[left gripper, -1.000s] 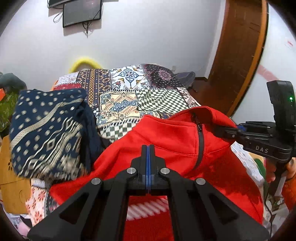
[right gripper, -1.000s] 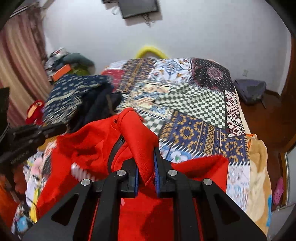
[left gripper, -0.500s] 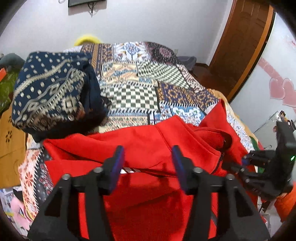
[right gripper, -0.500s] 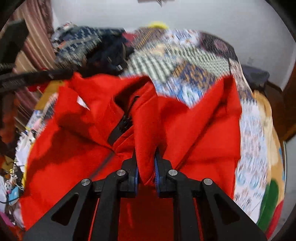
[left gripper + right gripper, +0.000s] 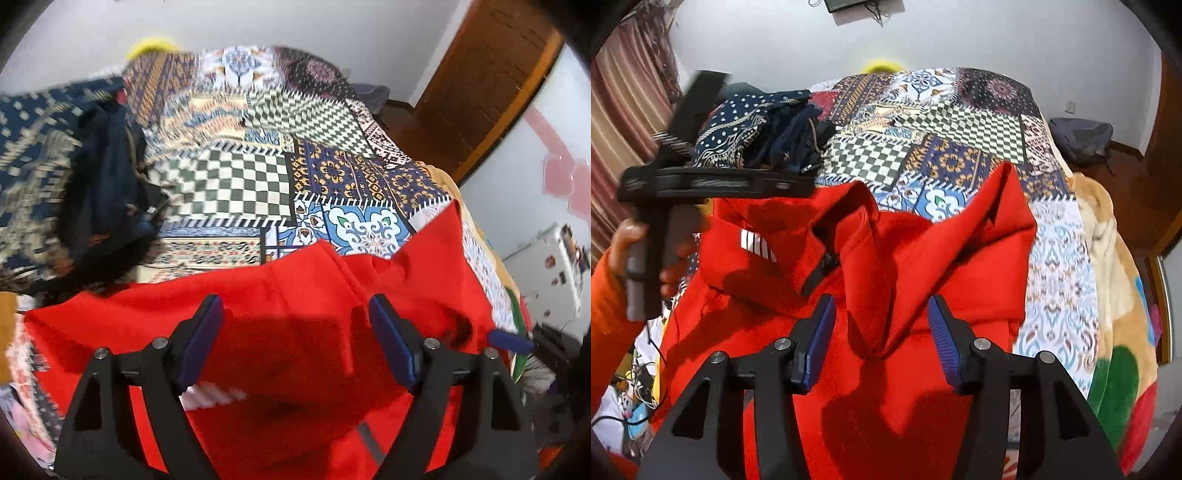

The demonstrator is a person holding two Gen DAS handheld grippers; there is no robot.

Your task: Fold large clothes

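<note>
Red jacket (image 5: 871, 266) released flat onto patchwork bedspread (image 5: 240, 184) for folding.

Left of jacket collar: left gripper (image 5: 295, 339) just opened wide, clear of cloth. Right: right gripper (image 5: 881, 339) just opening, half spread, straddling a loose ridge of jacket, pads not pressing.

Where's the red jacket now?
In both wrist views, the red jacket lies on the patchwork bedspread's near end, right of the navy patterned clothes pile.

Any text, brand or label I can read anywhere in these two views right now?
None legible.
Red jacket: a white striped patch, bars only, no letters.
Left gripper: markings on its body too blurred to read.
Fridge: stickers too small to read.
</note>
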